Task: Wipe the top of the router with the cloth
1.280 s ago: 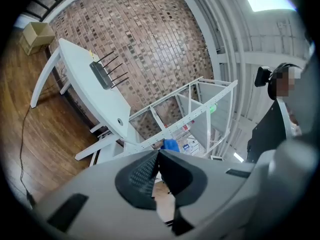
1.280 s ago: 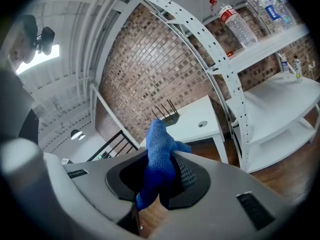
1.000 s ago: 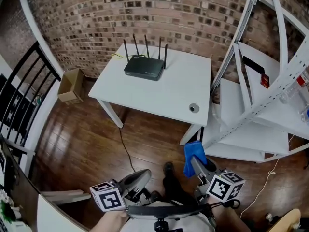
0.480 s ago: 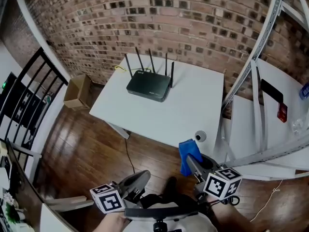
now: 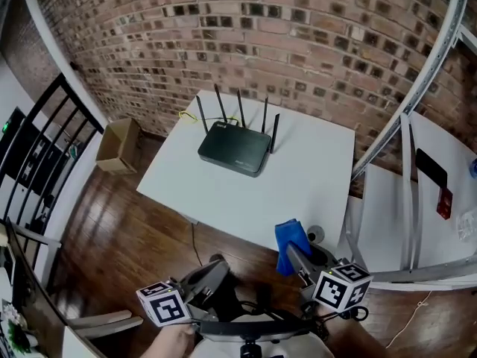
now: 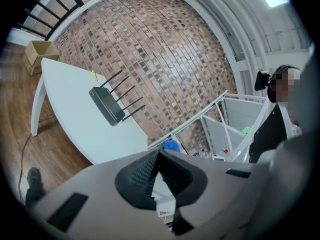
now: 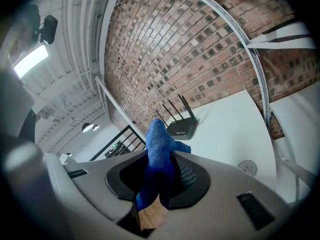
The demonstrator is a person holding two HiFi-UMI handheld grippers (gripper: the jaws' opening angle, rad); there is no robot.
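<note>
On table (image 5: 298, 177): router (image 5: 233, 151), label unreadable. R gripper (image 7: 161, 160) clamps blue cloth (image 7: 157, 141); L gripper (image 6: 157, 155) closed, empty.

1. One cloth (image 7: 157, 144), pinched in my right gripper (image 7: 161, 165): blue, nubby pile, matt.
2. My right gripper and left gripper (image 6: 156, 170): smooth grey matt plastic, with black ribbed pads (image 6: 142, 174).
3. One router (image 5: 234, 149), ahead of my tongs: black plastic, dull sheen.
4. The table (image 5: 298, 185) under it: smooth, white, matt.
5. The floor (image 5: 127, 222) beneath my tongs: glossy dark wood boards.
6. The wall (image 5: 261, 43) beyond: rough brick.
7. One box (image 5: 118, 145), far left: plain cardboard.
</note>
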